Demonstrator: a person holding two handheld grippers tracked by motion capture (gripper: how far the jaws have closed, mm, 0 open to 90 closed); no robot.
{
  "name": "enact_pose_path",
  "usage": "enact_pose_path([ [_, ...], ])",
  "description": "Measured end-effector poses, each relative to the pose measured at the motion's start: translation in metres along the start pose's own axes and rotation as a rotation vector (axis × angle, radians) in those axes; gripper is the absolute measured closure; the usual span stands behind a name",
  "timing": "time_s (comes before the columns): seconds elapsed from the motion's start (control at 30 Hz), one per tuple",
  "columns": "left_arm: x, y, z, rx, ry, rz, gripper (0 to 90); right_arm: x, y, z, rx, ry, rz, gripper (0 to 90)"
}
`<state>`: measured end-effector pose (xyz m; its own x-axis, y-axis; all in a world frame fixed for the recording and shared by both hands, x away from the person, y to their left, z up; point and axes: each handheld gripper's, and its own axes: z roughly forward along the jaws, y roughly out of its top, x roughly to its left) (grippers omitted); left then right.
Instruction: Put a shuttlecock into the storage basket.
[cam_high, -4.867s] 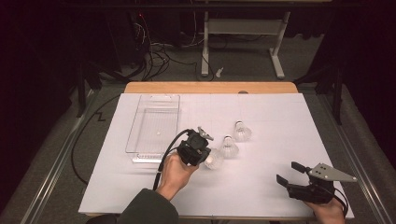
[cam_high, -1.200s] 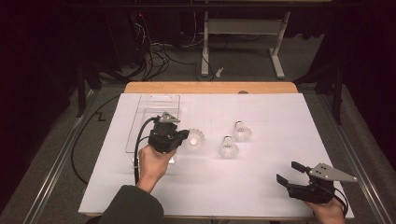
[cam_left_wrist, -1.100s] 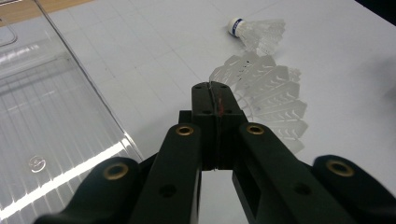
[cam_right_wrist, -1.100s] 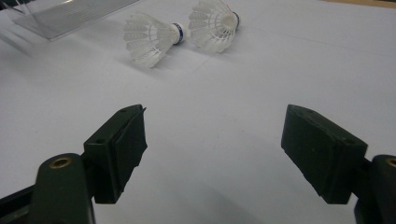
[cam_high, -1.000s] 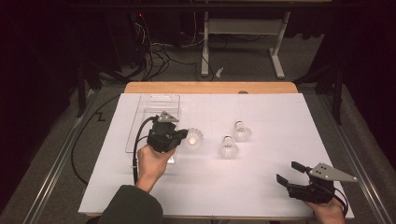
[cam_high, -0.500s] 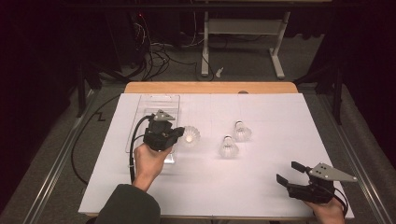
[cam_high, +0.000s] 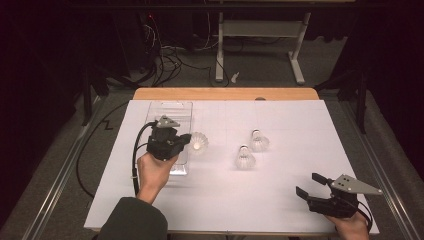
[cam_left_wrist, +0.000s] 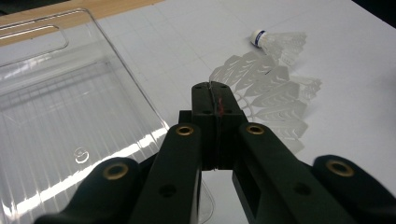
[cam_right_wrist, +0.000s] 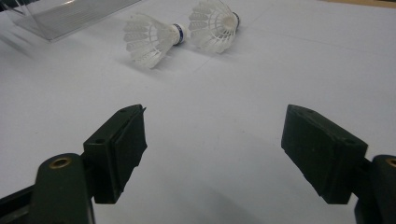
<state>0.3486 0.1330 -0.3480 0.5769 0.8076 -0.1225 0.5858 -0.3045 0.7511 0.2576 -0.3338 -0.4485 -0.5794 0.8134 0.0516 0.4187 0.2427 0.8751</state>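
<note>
High view: left gripper (cam_high: 186, 140) clamped on a shuttlecock (cam_high: 198, 142) by its feather edge, held over the tray's (cam_high: 170, 107) right rim. Right gripper (cam_high: 315, 184) jaws wide, nothing between them, near table corner, well apart from the two loose shuttlecocks (cam_high: 245, 158).

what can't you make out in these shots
- Held shuttlecock, left gripper view: its cork is hidden behind the shut left gripper.
- Tray, high view: its near end is covered by that gripper and the hand.
- Tray, right gripper view: cut off by the top edge.
</note>
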Motion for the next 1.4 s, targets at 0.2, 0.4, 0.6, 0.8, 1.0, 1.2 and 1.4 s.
enact_pose_path([
  [0.2, 0.006, -0.001, -0.005, -0.010, 0.012, -0.013, 90.0, 0.000, 0.000, 0.000, 0.000, 0.000, 0.001, 22.3],
  [0.4, 0.010, -0.002, -0.008, -0.015, 0.019, -0.024, 90.0, 0.000, 0.000, 0.000, 0.000, 0.000, 0.000, 22.3],
  [0.6, 0.016, -0.004, -0.013, -0.024, 0.027, -0.040, 90.0, 0.000, 0.000, 0.000, 0.000, 0.000, 0.001, 22.3],
  [0.8, 0.018, -0.005, -0.014, -0.025, 0.034, -0.048, 90.0, 0.000, 0.000, 0.000, 0.000, 0.000, 0.002, 22.3],
  [1.0, 0.022, -0.006, -0.015, -0.023, 0.042, -0.055, 90.0, 0.000, 0.000, 0.000, -0.001, 0.000, 0.002, 22.3],
  [1.2, 0.025, -0.007, -0.017, -0.024, 0.050, -0.062, 90.0, 0.000, 0.000, 0.000, -0.001, 0.000, 0.005, 22.3],
  [1.4, 0.029, -0.008, -0.018, -0.023, 0.058, -0.069, 90.0, 0.000, 0.000, 0.000, -0.001, 0.000, 0.004, 22.3],
])
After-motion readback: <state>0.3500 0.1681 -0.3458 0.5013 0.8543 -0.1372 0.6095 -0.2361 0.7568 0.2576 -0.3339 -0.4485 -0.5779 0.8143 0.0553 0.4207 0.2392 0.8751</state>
